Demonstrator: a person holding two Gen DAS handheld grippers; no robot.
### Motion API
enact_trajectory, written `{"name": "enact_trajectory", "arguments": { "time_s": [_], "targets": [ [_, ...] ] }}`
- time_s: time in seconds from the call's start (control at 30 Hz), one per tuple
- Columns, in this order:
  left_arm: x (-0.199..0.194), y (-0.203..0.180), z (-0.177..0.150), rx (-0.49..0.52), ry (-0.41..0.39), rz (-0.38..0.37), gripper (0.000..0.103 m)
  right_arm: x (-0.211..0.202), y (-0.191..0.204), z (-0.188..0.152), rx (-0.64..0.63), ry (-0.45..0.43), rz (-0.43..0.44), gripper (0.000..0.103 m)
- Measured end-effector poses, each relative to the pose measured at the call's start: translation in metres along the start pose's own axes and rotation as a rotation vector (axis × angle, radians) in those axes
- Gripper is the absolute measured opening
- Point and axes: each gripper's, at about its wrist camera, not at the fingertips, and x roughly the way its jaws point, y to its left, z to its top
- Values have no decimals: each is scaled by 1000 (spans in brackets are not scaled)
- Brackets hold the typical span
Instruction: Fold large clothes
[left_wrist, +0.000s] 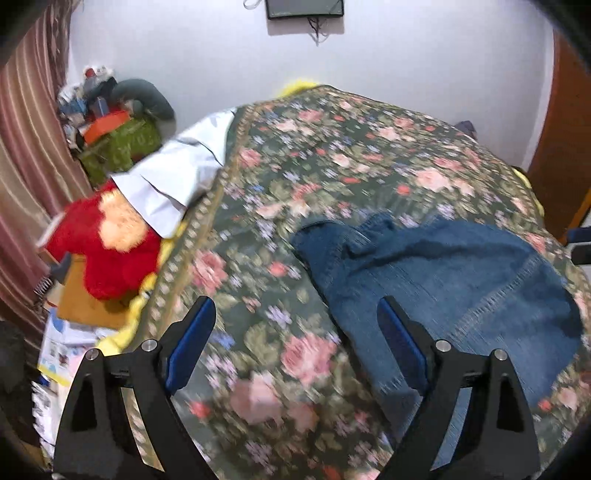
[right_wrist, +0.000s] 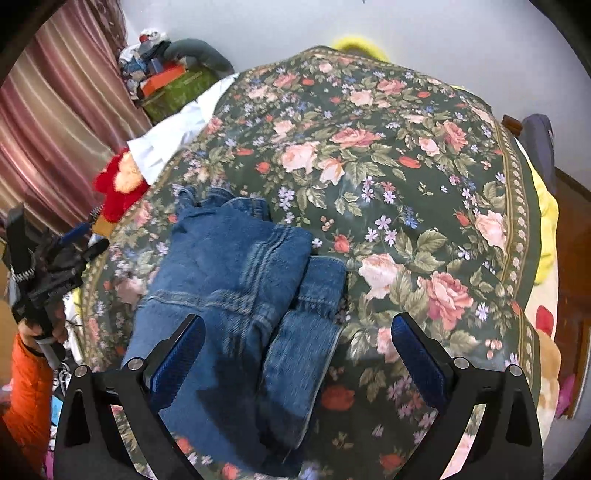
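Both tools gape, nothing between the pads. Right gripper (right_wrist: 297, 332) hangs directly above the near end of the jeans (right_wrist: 236, 295); blue pads stand clear of the cloth, one over the denim, the other over bare floral bedspread (right_wrist: 424, 155). Left gripper (left_wrist: 295, 321) is also wide open and empty, mostly over bedspread, with the denim (left_wrist: 443, 280) running under its right-hand finger only.

Jeans lie on the bedspread, already doubled into a thick bundle. Long axis runs near-to-far from the right wrist view, waistband end away, frayed hem of a folded leg (right_wrist: 314, 306) lying on the bundle's right side. In that view the left tool (right_wrist: 44, 273) appears off at the bed's left edge, held by a hand with an orange sleeve (right_wrist: 26, 387), apart from the cloth.

Judgement: right hand is the nearer and is centred on the garment; left must come in sideways toward its own right to reach an edge. Left view is blurred, so edge detail there is unreliable.

Beyond: red plush toy (left_wrist: 107, 240) and white cloth (left_wrist: 177, 173) at the bed's left side, striped curtain (left_wrist: 26, 155), pale wall behind.
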Motion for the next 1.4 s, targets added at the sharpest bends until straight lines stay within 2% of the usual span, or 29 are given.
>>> {"name": "enact_trajectory", "arguments": {
  "time_s": [0.1, 0.17, 0.2, 0.3, 0.4, 0.47, 0.7, 0.87, 0.97, 1.03, 1.2, 1.3, 1.4],
  "targets": [
    [7, 2, -17, -95, 78, -113, 94, -4, 2, -6, 23, -5, 54, 101],
    [22, 5, -31, -193, 153, -211, 94, 0, 0, -14, 55, 8, 104, 101],
    [34, 6, -41, -256, 204, -277, 94, 6, -1, -18, 72, 26, 132, 101],
    [61, 4, -59, -380, 300, -387, 94, 32, -6, -29, 120, 109, 176, 101],
    [78, 4, -69, -488, 330, -470, 95, 60, -12, -36, 187, 188, 217, 101],
    [87, 4, -70, -539, 334, -511, 95, 70, -14, -36, 207, 209, 260, 101],
    [116, -14, -55, -543, 331, -610, 98, 109, -10, -21, 218, 251, 374, 101],
    [143, -21, -52, -597, 378, -699, 98, 123, -9, -15, 228, 265, 432, 96],
    [146, -22, -50, -597, 379, -721, 96, 126, -13, -14, 256, 264, 458, 91],
    [142, -24, -50, -581, 372, -711, 89, 126, -15, -16, 267, 252, 460, 88],
    [120, -26, -38, -507, 351, -653, 75, 114, -10, -16, 269, 232, 448, 61],
    [98, -25, -30, -458, 315, -620, 69, 101, 2, -14, 226, 215, 411, 53],
    [69, -22, -21, -409, 270, -595, 67, 83, 14, -15, 185, 196, 378, 50]
  ]
}}
